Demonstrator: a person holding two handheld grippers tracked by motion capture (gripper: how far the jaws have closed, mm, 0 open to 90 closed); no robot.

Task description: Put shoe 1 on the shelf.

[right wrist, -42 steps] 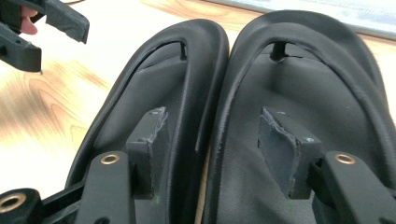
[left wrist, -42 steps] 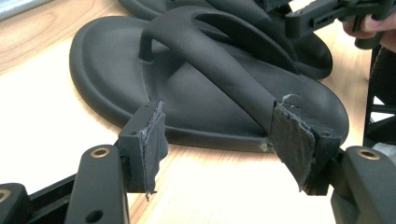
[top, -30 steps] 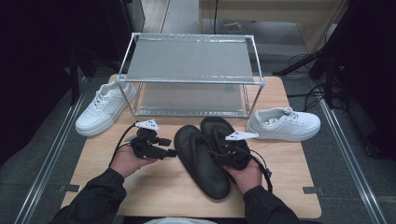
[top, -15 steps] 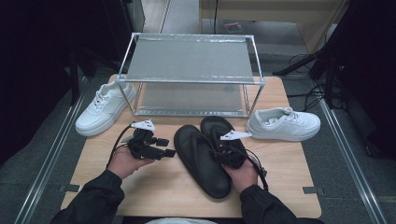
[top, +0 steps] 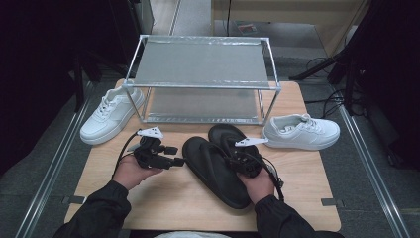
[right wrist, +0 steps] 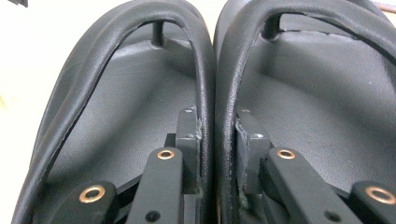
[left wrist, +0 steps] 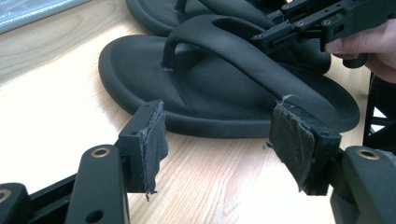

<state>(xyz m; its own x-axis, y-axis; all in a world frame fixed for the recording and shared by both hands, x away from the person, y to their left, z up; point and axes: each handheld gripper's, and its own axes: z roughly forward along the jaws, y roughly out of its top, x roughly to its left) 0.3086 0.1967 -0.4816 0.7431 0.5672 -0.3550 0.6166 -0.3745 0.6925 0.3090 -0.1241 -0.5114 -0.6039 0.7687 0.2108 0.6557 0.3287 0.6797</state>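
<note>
Two black flip-flops (top: pixel 218 168) lie side by side on the wooden table (top: pixel 307 183), just in front of the metal shelf rack (top: pixel 203 82), the landmark for all positions below; the right gripper (top: pixel 236 157) sits over them, and in the high view its body and the person's right hand (top: pixel 257 186) cover the mid-section of the pair, so the contact is unreadable from above. The right gripper view settles it: the jaws have just been closing and now pinch the two adjoining straps (right wrist: pixel 215 93), one strap from each flip-flop, pressed together between the pads; the heels are cut off at the bottom of that view and the toe ends at its top.

The left gripper (top: pixel 171 156) rests low on the table, in front of the rack's left corner and just left of the flip-flops; its jaws stand released with nothing between them, pads (left wrist: pixel 154 140) frayed at the edges, the nearer flip-flop lying beyond them, apart.

One white sneaker (top: pixel 111 114) stands at the rack's left side, close against its front left leg; a second white sneaker (top: pixel 302 131) stands at the rack's front right corner; both are well clear of the grippers. Surroundings beyond the table are too dark to make out; cables (top: pixel 322 101) trail on the floor right of the rack.
</note>
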